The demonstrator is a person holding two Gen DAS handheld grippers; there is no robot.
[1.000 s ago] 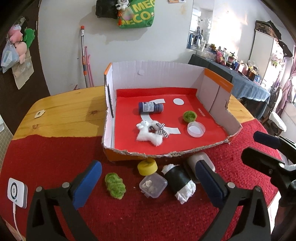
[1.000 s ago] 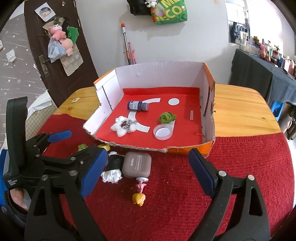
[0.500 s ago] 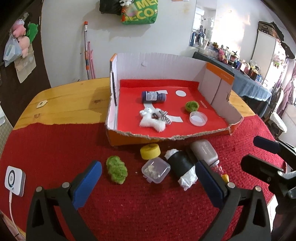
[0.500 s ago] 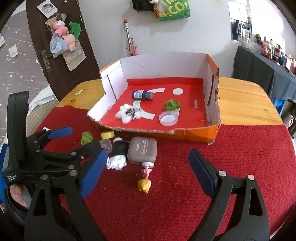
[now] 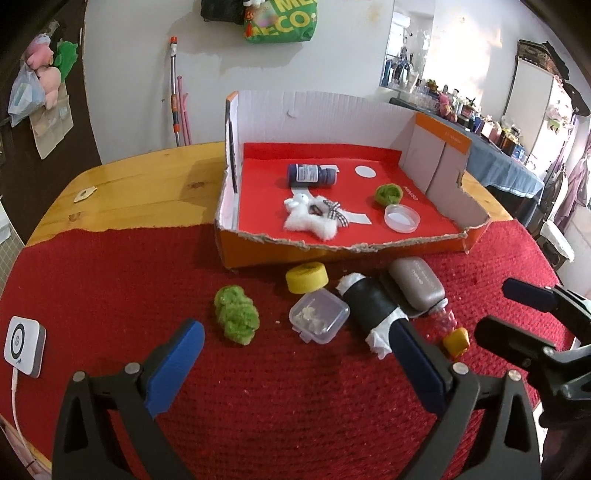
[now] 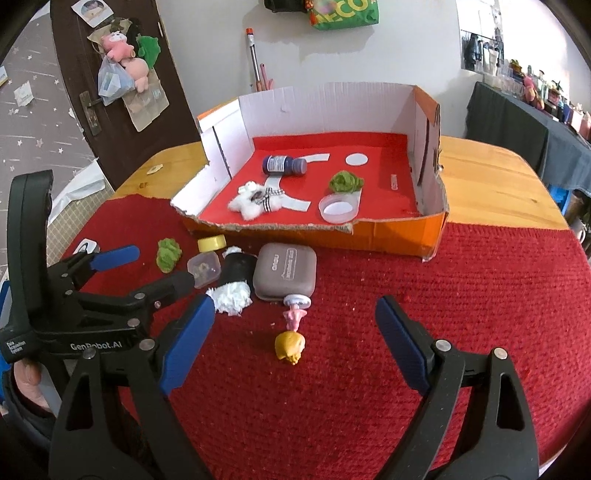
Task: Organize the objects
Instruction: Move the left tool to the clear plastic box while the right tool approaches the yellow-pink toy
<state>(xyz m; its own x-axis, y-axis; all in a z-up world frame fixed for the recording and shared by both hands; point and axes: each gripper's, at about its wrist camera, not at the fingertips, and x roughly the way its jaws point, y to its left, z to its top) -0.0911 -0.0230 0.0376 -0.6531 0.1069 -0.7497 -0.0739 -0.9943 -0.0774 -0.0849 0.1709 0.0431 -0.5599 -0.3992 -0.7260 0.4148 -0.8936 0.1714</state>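
Right tool [image 6: 295, 332] closing, nothing between, left tool [image 5: 295, 350] wide and empty, doll [image 6: 290, 345] near, box [image 6: 406, 236] behind

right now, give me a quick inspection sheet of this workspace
surface: wooden table, red mat over the near part
job's things: cardboard box holds a blue bottle, white plush; green pompom, yellow cap, clear case, grey case on the mat
clutter: paper scrap
grippers: left gripper open, empty; right gripper closing, nothing between
cables: white lead on white device
surroundings: green bag on wall
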